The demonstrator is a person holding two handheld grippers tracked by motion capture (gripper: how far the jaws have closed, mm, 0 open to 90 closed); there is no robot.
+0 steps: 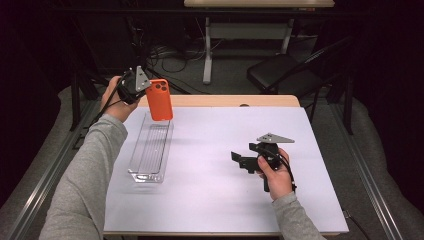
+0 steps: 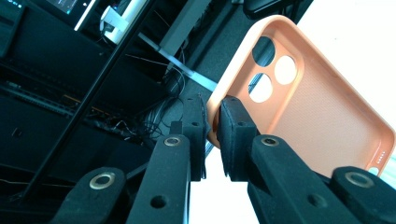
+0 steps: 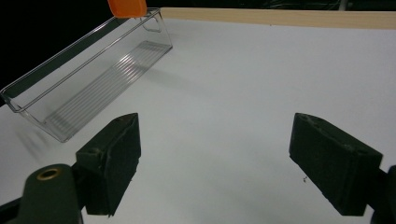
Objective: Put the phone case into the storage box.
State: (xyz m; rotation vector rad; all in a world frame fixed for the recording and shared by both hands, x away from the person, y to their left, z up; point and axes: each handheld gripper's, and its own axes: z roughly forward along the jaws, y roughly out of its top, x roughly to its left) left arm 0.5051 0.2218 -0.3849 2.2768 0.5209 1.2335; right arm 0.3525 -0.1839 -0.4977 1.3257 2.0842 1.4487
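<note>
My left gripper (image 1: 146, 88) is clamped on the rim of the orange phone case (image 1: 159, 99), near the corner with the camera cut-outs; in the left gripper view one pad (image 2: 233, 133) sits inside the shell and the other outside it, with the thin wall pinched between them. I hold the case in the air above the far end of the clear plastic tray (image 1: 136, 172), and it hangs with its long axis nearly upright, camera holes on top, the lower end pointing down toward the tray's opening. The tray lies on the white table (image 1: 225, 200) with its long axis running away from me, so it is a narrow slot seen end-on from where the case hangs. That is what I judge the next move depends on: the case stands upright while the tray lies flat, so to lay it in I would have to tip it until its length runs along the tray's length, then lower it between the two long walls. My left hand is plainly the nearer one. My right gripper (image 1: 244, 161) rests well apart on the right half of the table, jaws spread wide with nothing between them, pointing across toward the tray.
</note>
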